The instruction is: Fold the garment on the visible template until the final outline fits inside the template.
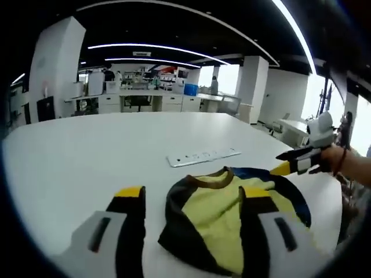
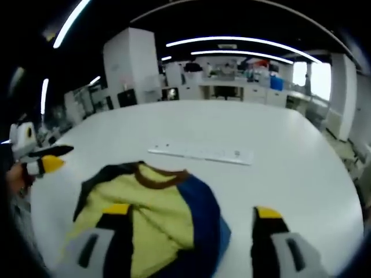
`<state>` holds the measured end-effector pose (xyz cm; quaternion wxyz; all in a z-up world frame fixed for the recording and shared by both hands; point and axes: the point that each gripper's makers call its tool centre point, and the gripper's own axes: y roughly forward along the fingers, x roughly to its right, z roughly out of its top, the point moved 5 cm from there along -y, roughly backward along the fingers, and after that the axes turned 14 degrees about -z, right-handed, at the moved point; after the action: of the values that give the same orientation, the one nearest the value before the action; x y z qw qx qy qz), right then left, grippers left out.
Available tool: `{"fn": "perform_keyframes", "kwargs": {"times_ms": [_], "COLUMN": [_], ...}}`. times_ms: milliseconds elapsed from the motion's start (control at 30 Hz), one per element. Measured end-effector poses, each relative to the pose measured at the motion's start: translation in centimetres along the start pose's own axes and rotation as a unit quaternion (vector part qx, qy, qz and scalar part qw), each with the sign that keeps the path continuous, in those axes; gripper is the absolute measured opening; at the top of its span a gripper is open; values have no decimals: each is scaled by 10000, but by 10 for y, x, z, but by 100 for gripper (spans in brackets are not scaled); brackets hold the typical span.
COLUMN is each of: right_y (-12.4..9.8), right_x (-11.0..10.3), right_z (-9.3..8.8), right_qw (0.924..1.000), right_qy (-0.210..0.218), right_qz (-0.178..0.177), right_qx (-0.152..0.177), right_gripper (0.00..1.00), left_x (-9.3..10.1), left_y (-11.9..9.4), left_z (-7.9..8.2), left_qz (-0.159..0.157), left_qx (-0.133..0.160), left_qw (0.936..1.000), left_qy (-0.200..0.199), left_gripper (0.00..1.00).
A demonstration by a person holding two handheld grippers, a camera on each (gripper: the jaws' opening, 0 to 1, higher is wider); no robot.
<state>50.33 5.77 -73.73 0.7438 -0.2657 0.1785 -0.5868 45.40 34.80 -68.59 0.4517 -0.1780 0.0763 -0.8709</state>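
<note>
At lower centre of both views, the yellow shirt point(image 1: 223, 217) point(image 2: 148, 214) lies bunched on the white table point(image 1: 87, 150) point(image 2: 278, 168). Left gripper point(image 1: 194, 200) and right gripper point(image 2: 191, 220) jaws spread apart, empty. White strip point(image 1: 203, 156) point(image 2: 200, 153) lies just beyond.

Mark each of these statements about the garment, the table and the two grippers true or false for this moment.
1. The garment is mainly yellow with dark sleeves. True.
2. The garment hangs in the air from the right gripper. False: it lies on the white table, and the right gripper is open above it.
3. A white power strip lies on the table beyond the garment's collar. True.
4. The left gripper is shut on a sleeve. False: it is open, holding nothing.
5. The power strip rests on top of the garment. False: bare table separates them.
</note>
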Motion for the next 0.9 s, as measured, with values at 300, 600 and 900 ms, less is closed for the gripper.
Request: {"fn": "perform_keyframes", "kwargs": {"times_ms": [300,600,900], "right_y": [-35,-61,-71], "right_x": [-18,-20,-16], "right_z": [-20,-28,-41], "right_qw": [9996,9990,9986], "right_qy": [-78,-94,107], "right_qz": [197,345,333], "right_qx": [-183,-262,-408], "right_gripper": [90,89,84], "left_x": [63,106,91], "left_y": [-36,-68,-64], "left_z": [33,79,72], "left_qz": [-542,-891,-714], "left_qx": [12,-68,-387], "left_qw": [9959,9907,9912], "left_qy": [721,1023,1041], "left_gripper": [69,67,60]}}
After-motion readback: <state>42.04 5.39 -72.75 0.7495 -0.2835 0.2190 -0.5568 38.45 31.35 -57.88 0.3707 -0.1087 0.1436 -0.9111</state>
